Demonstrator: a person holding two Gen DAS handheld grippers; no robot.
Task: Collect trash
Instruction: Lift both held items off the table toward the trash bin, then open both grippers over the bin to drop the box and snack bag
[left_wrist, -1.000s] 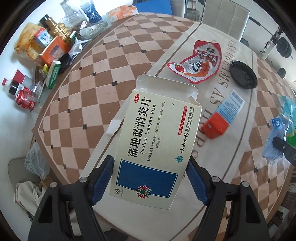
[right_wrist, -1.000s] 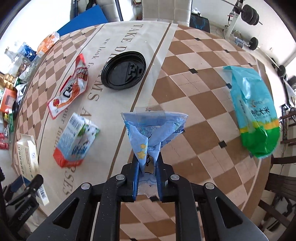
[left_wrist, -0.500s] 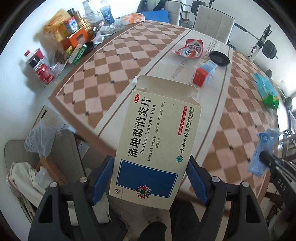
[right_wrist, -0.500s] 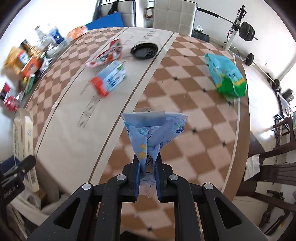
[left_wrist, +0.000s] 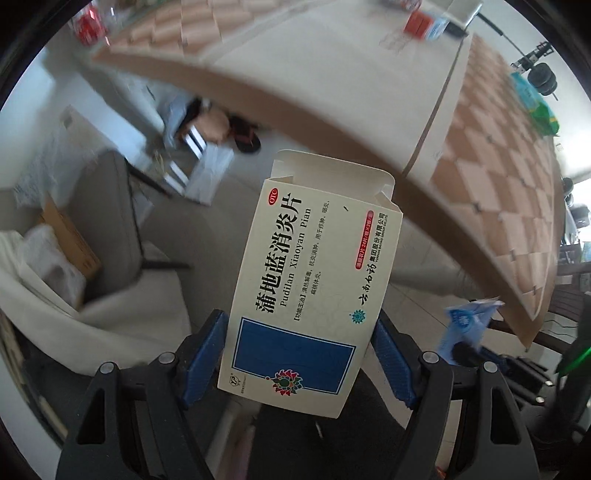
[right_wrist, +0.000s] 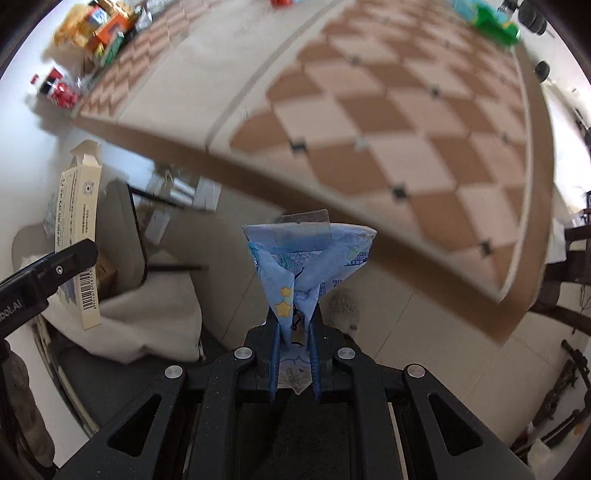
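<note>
Carrying trash off the table (right_wrist: 388, 110); left claw (left_wrist: 299, 347) spread wide, pinching the medicine box (left_wrist: 314, 280); right claw (right_wrist: 293, 354) pressed tight on the blue wrapper (right_wrist: 306, 258); both over the floor; next, probably find a bin, then let go.

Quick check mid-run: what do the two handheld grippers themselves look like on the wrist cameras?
Both are matte black plastic with angular arms, triangular cut-outs and silver pivot screws. The left gripper has blue textured pads; the right gripper has narrow blue pads too. White lettering marks the left gripper's side in the right wrist view. No sleeves or cables are visible.
</note>
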